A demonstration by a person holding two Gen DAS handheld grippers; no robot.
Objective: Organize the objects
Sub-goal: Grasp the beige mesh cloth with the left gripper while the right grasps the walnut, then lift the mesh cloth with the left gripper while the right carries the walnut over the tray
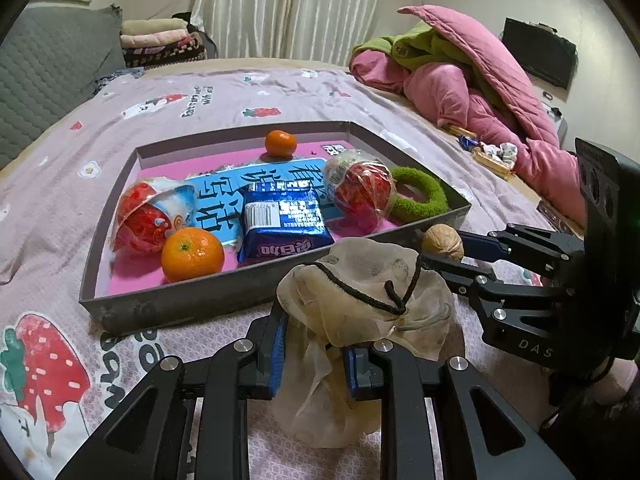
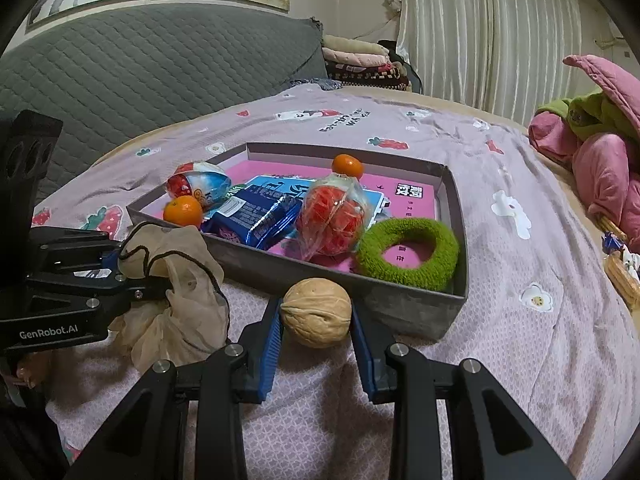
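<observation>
The left gripper is squeezed shut on a thin see-through cloth bag with a black string around its top. The bag sits on the purple bedsheet, just in front of the near wall of a gray tray. The right gripper holds a walnut tight between its two blue pads, partly open because the nut fills the gap. The walnut is right next to the bag, just above the bag's right side and close to the tray's near edge. Inside the tray lie two oranges, one near and one far, a blue snack pack, two shiny wrapped red balls, one on the left and one on the right, and a fuzzy green ring in the right corner. A pink blanket is piled far off on the right.
</observation>
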